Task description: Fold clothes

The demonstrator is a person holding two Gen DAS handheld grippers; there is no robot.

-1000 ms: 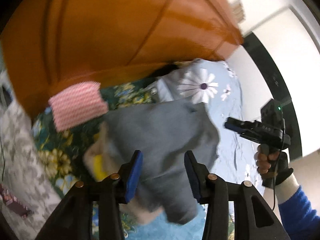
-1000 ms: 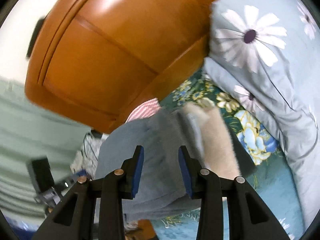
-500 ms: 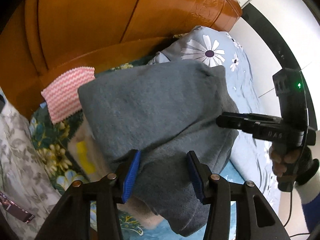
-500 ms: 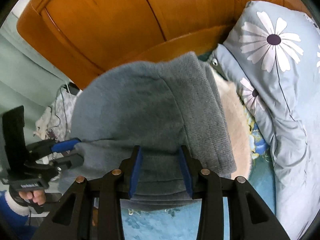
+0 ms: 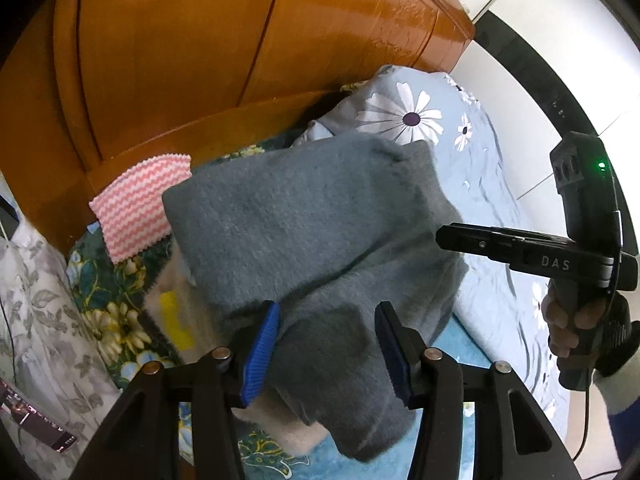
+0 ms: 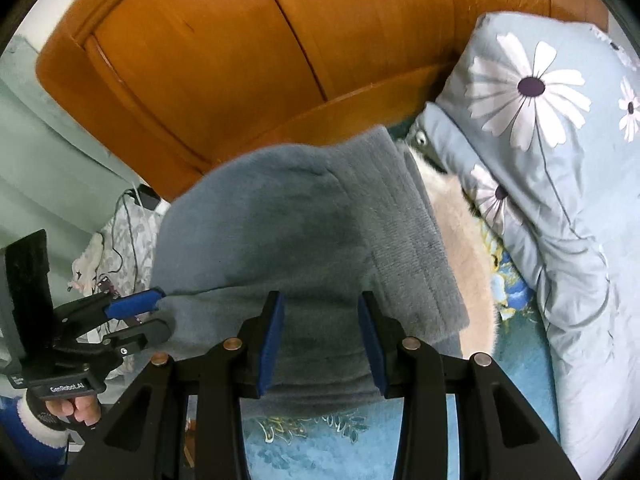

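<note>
Left wrist view: the wooden headboard (image 5: 224, 52) fills the far side, above the floral bed sheet (image 5: 112, 292). The folded grey sweater (image 5: 304, 232) lies on a cream garment (image 6: 464, 240) by the daisy pillow (image 6: 540, 120). Left gripper (image 5: 326, 350) and right gripper (image 6: 320, 340) both have fingers spread, empty, at the sweater's near edge.

A second ago the folded grey fleece garment (image 5: 312, 240) was a blurred, bunched mass swinging low ahead of me; it now lies flatter and broader over the cream fuzzy garment (image 6: 464, 248), hiding more of it. My right gripper (image 6: 320, 336) has come in from well off to the side to the grey garment's edge. My left gripper (image 5: 326, 350) has closed in over the near fold.
</note>
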